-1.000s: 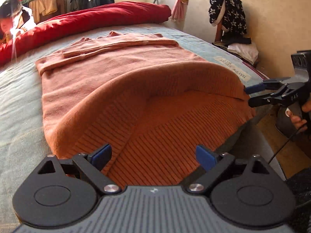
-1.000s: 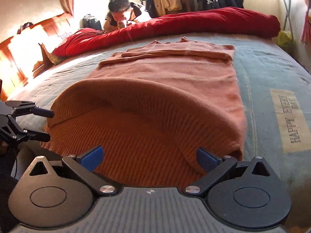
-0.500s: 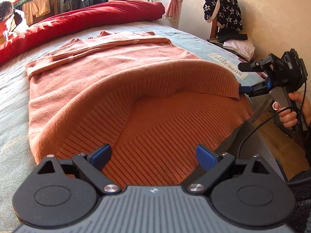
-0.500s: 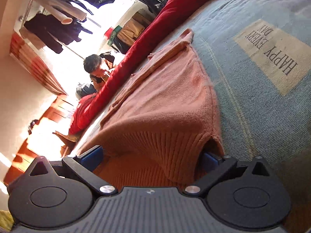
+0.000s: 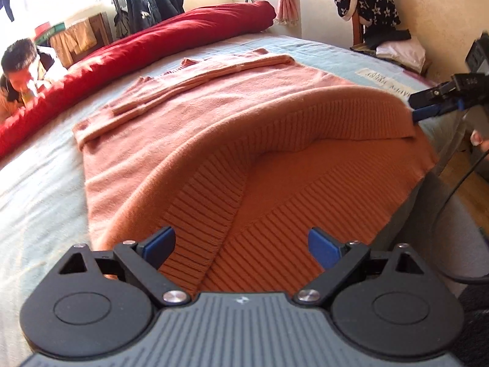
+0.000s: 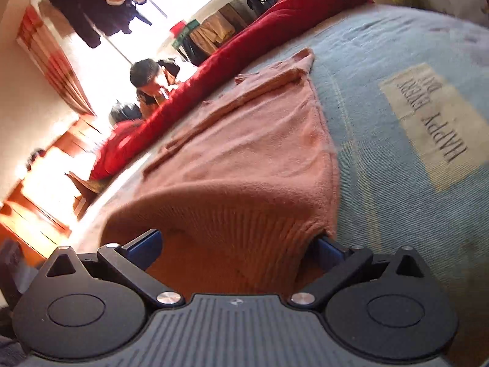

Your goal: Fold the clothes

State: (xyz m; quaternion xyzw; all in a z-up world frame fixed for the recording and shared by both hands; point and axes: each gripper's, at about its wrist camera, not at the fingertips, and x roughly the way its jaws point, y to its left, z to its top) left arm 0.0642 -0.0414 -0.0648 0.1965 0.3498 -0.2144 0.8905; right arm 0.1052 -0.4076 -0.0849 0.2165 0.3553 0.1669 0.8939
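across the blue bed cover [image 5: 36,189] lies our orange sweater [image 5: 195,128], spread flat with its sleeves folded over the chest at the far end and its ribbed hem hanging toward us at the near edge of the bed.

our left tongs [image 5: 241,244] stand wide, their blue pads [image 5: 160,243] set far apart on either side of the hem's near left part. the upper layer of the hem rises between them as a loose arch, and the ribbed knit runs right up to the left pad; we cannot tell whether it touches it. nothing is clamped.

our right tongs [image 6: 235,247] are spread about as wide, and are tilted in their own view. the hem's right corner drapes over the right pad [image 6: 328,249], so the knit rests against it, while the left pad stands clear in front of the fabric's open mouth. from the left wrist view we see the right tongs [image 5: 428,107] at the raised hem's far right corner, the lower blue finger touching the lifted layer's edge, with a hand [image 5: 478,137] just beneath on the handle.

on the cover to the sweater's right sits a pale patch with printed words [image 6: 434,122]. a rolled red blanket [image 5: 146,49] lies along the far side of the bed, and a person [image 5: 21,70] sits beyond it.
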